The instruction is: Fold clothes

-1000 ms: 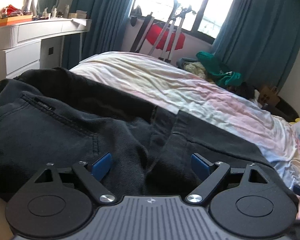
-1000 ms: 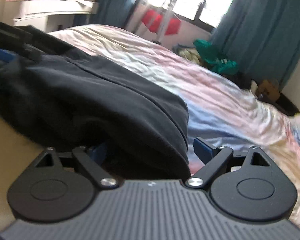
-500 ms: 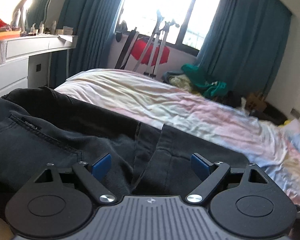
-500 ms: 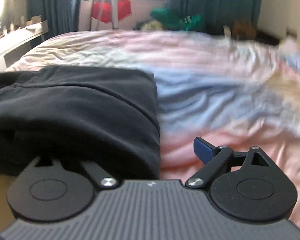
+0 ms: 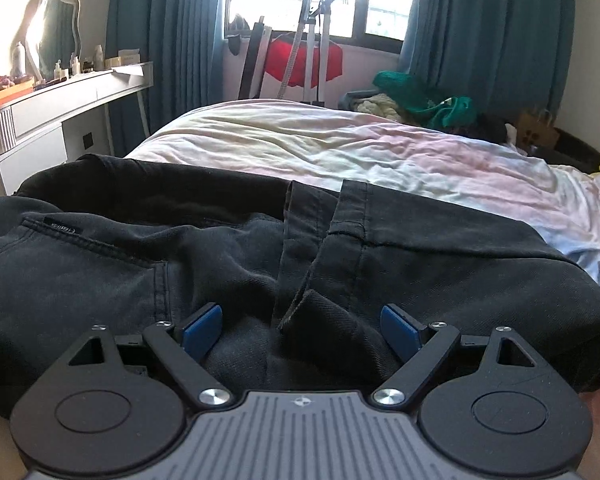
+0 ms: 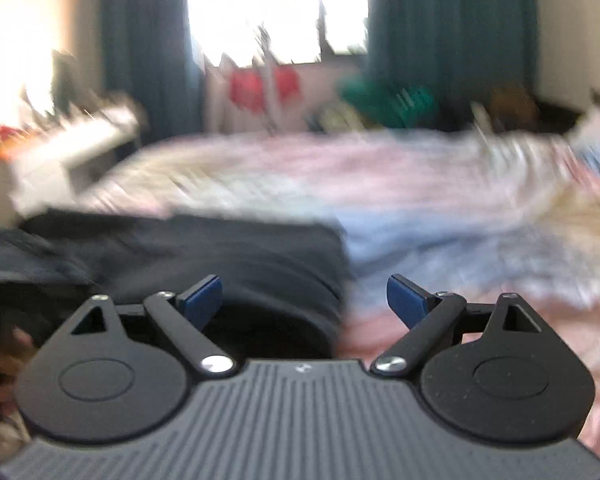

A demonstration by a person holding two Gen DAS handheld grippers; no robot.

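Observation:
Black jeans (image 5: 148,264) lie folded across the near part of the bed, a back pocket at left and two leg hems (image 5: 340,208) on top in the middle. My left gripper (image 5: 300,330) hovers low over them, jaws wide open, blue pads (image 5: 202,332) apart with only loose fabric beneath. The right wrist view is motion-blurred. There the jeans (image 6: 220,256) fill the left half, their folded right edge ending between the fingers. My right gripper (image 6: 304,300) is open, and both its blue pads (image 6: 406,300) show free of the cloth.
A pastel pink, white and blue bed sheet (image 5: 380,156) stretches beyond and right of the jeans. A white dresser (image 5: 60,108) with a mirror and bottles stands left. By the window are teal curtains (image 5: 480,32), a stand with red fabric (image 5: 300,60), and a green clothes pile (image 5: 420,100).
The right gripper rose and rolled level; its left finger, earlier hidden under the jeans' fold, is now clear of it. The left gripper shifted slightly lower over the jeans, still open.

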